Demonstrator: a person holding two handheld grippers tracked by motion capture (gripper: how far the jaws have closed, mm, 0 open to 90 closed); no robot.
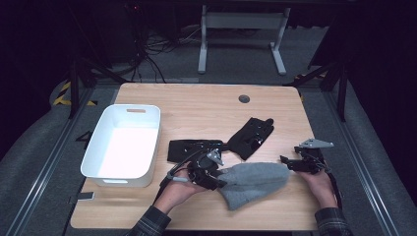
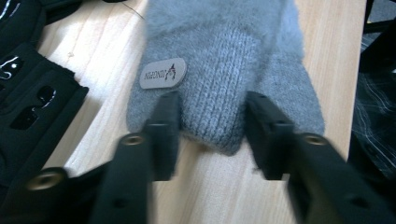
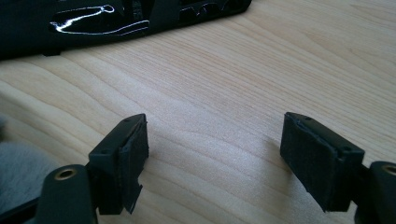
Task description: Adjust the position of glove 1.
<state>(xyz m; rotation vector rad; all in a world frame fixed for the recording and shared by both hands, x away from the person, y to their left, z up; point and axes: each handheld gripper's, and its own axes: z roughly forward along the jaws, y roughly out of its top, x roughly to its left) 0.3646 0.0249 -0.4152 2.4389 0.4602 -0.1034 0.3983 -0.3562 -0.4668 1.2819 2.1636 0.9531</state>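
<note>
Grey knit mitten (image 2: 224, 70) lies on the worktop (image 1: 196, 105) at six o'clock, your left gripper (image 2: 212, 135) straddling its cuff unclenched to seize it, while your right gripper (image 3: 212, 158) waits released at three o'clock.

Small oval patch (image 2: 163, 73) on grey knit glove (image 2: 224, 70): lettering upside down, not legible.

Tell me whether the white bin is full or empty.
Empty: the bin shows a bare white floor, and both gloves lie outside on the table.
</note>
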